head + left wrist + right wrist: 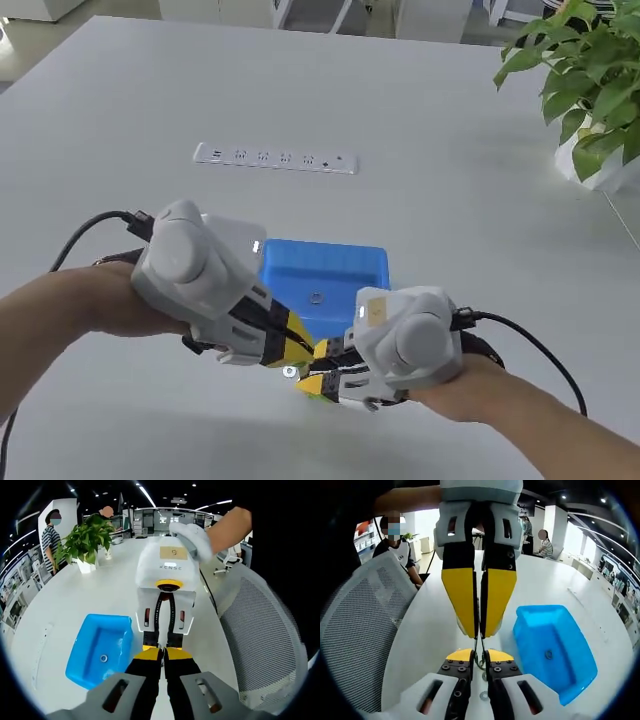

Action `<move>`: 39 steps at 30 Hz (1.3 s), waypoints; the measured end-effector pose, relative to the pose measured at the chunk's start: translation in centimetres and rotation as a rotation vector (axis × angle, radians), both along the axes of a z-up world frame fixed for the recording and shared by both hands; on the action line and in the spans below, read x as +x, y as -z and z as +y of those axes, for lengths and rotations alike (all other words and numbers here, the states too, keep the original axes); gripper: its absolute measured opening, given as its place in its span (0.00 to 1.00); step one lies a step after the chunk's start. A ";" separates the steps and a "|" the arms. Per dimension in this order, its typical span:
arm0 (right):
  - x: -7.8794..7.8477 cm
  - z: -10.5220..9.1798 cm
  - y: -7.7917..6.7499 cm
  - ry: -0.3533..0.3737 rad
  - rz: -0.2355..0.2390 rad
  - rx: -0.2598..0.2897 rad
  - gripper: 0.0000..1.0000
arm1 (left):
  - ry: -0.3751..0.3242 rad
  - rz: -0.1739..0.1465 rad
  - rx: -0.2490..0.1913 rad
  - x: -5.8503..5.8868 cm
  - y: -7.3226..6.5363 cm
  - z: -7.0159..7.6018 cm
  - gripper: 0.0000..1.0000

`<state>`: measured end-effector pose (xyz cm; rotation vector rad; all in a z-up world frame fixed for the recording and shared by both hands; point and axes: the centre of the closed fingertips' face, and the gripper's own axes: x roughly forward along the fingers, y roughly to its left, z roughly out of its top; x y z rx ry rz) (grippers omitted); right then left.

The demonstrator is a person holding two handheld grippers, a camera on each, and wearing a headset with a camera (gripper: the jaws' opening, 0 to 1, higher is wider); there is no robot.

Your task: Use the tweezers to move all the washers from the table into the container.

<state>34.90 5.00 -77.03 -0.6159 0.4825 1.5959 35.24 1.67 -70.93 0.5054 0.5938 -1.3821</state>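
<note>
My two grippers meet tip to tip in front of the blue container (pixel 335 262). The left gripper (pixel 298 350) comes in from the left, the right gripper (pixel 318 382) from the right. Thin metal tweezers (pixel 479 649) run from between the left gripper's yellow jaws (pixel 480 630) into my right gripper (pixel 480 656); both sets of jaws are closed on them. One washer (pixel 317 297) lies inside the container (pixel 555 645). Another washer (pixel 484 695) lies on the table under the right gripper, also visible as a washer (pixel 290 372) below the jaws.
A white power strip (pixel 275 158) lies beyond the container. A potted plant (pixel 590 90) stands at the far right of the grey table (pixel 450 200). A mesh office chair (pixel 265 640) stands at the table's near edge. People sit in the background.
</note>
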 end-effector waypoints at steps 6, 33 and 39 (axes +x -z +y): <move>0.1 0.0 0.1 -0.002 -0.009 -0.014 0.09 | 0.000 0.000 0.011 0.1 0.2 0.1 0.06; 0.1 0.0 0.0 0.011 -0.005 0.012 0.07 | -0.014 0.004 0.045 -0.9 0.8 0.5 0.20; 0.1 0.0 0.0 0.009 -0.006 0.011 0.07 | -0.047 0.013 0.032 -1.0 0.4 1.0 0.28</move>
